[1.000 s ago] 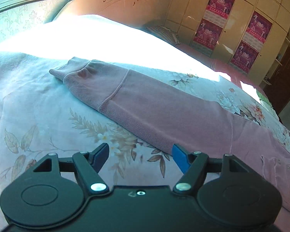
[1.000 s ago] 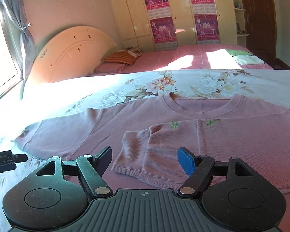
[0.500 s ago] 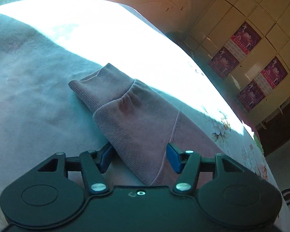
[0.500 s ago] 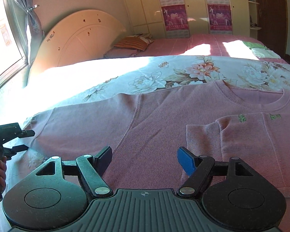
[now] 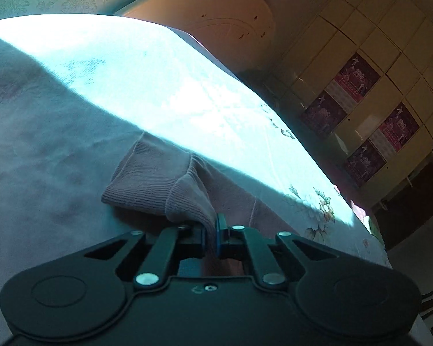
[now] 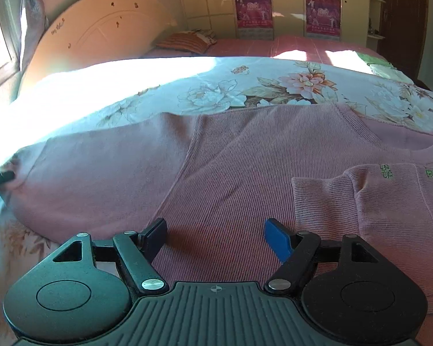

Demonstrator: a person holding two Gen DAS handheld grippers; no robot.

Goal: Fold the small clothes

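Since a second ago: slid along the sleeve to its ribbed cuff, left gripper now pressed together on a fold of knit just behind the cuff; a second ago spread wide, clear of the cloth. Right gripper shifted leftward over the pink sweater, from above the folded-in sleeve to above the bare chest panel.

Pinched near the cuff, probably so the whole sleeve can be carried across the body in one sweep, mirroring the other sleeve already lying folded over the chest. Right gripper's fingers spread, nothing between them, hovering low over the torso near the armhole seam, likely ready to pin the fabric or set the fold line.

Sweater spread flat, front up, on the floral bedspread. Fine ribbed knit, dusty pink, round neckline, small green embroidery on the folded sleeve. Held cuff bunched and lifted slightly off the bedspread, puckered where gripped. Far half of the bed in hard sunlight.
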